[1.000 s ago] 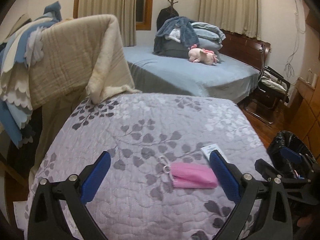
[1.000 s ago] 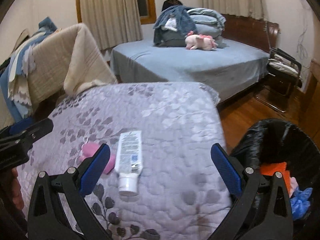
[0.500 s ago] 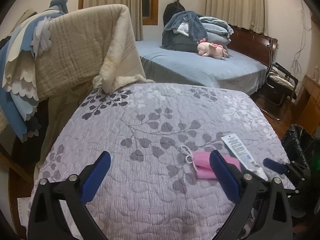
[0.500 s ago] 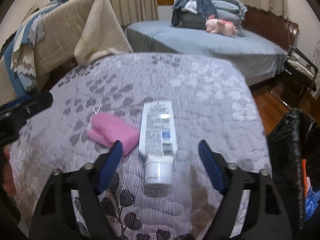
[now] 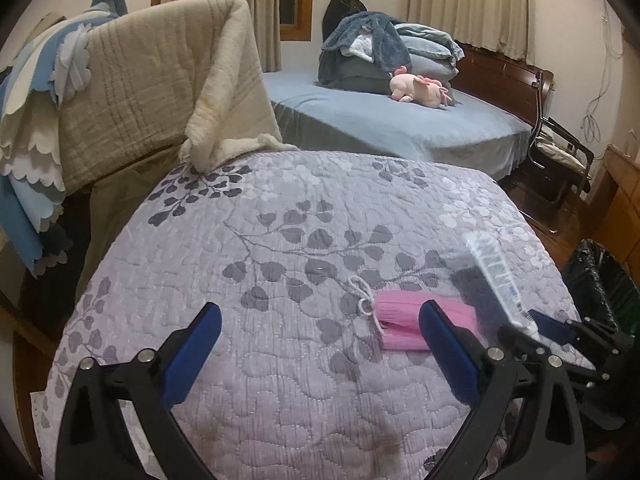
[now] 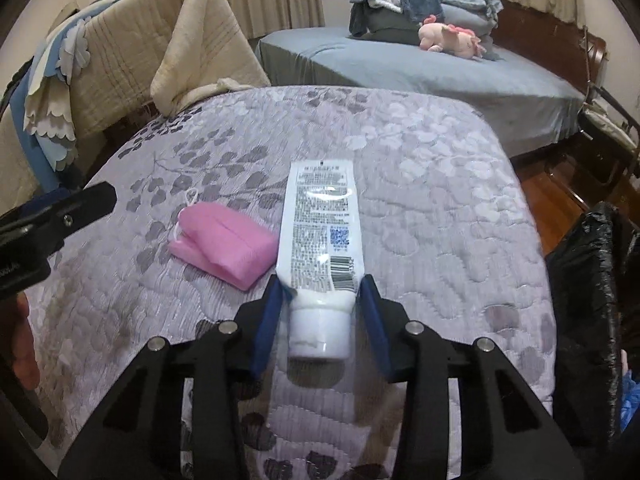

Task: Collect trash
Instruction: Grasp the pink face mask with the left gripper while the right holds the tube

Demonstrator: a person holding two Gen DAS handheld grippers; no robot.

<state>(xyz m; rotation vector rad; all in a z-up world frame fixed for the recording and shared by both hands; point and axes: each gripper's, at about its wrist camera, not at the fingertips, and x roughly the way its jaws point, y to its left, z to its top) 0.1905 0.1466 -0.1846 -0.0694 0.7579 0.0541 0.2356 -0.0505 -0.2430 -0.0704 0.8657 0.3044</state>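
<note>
The white tube (image 6: 318, 236) lies cap-end toward the camera on the lilac quilted bedspread (image 6: 432, 184), and the right gripper (image 6: 322, 300) has its blue fingers narrowed against the tube's shoulder just above the cap, apparently gripping it. That looks like the best place to hold: the cap and shoulder should be the stiffest part, while the flat printed body is soft, glossy plastic likely to squash or slide under the pads. It is probably light, so a modest squeeze should carry it (a half-full tube could droop from the crimped end). Just beside it on the left, touching or nearly so, sits a folded pink face mask (image 6: 224, 240) with white ear loops, limp and featherweight; pinching the folded stack across its width seems safer than chasing a loop. The left gripper (image 5: 320, 344) hovers with its jaws wide apart and nothing between them, its right finger overlapping the mask in the left view. The black-lined trash bin (image 6: 588, 300) stands past the bed's right edge, near the tube, with some rubbish visible inside. The bedspread around both items is bare, leaving free room to lift and swing rightward over the edge.
</note>
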